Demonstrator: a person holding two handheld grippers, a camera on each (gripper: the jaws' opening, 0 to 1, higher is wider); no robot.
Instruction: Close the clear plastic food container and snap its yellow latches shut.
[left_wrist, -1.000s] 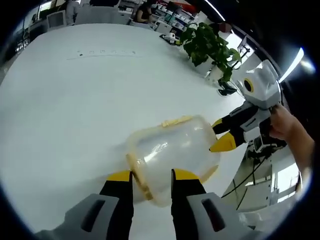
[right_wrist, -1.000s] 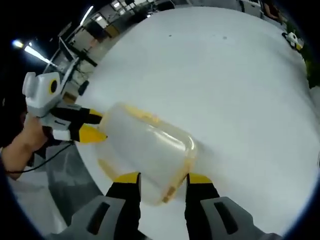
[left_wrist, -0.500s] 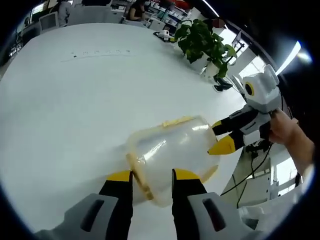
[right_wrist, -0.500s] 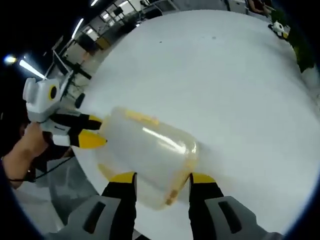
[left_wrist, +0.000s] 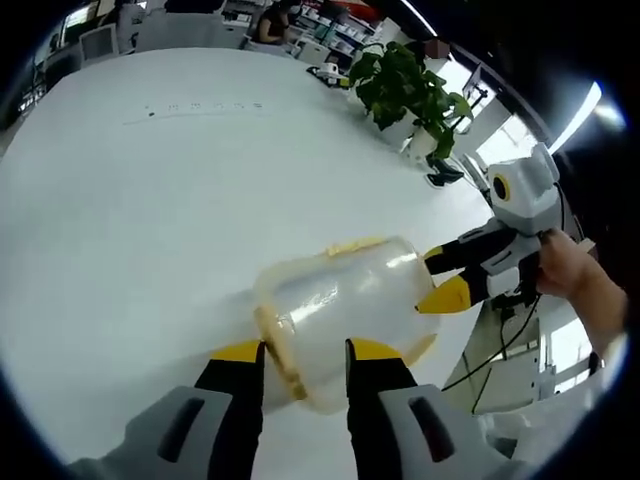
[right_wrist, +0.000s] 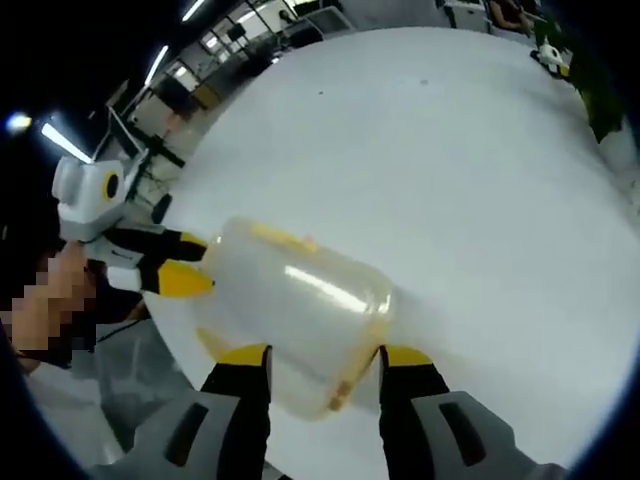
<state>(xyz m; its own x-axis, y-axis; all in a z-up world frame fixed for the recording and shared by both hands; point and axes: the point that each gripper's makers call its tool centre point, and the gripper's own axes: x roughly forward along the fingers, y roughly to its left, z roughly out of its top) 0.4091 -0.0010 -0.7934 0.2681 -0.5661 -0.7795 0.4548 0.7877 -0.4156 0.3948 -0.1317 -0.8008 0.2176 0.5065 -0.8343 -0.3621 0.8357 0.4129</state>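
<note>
- The left gripper view looks along its own yellow-tipped jaws, from very near, at one short end of the clear plastic food container with yellow latches (left_wrist: 335, 315) on the round white table (left_wrist: 130, 220).
- The right gripper view faces the container (right_wrist: 295, 310) from the opposite end, equally near.
- Both views share the container and the table (right_wrist: 450, 160), and each shows the other gripper beyond it.

The clear plastic food container (left_wrist: 345, 305) (right_wrist: 290, 310) lies on its side on the white table (left_wrist: 150, 200), near the edge. Its body is cloudy and rounded, with a bright glare on top. Yellow latches (left_wrist: 352, 244) (right_wrist: 345, 385) sit along its rim; whether they are snapped shut cannot be told.
</note>
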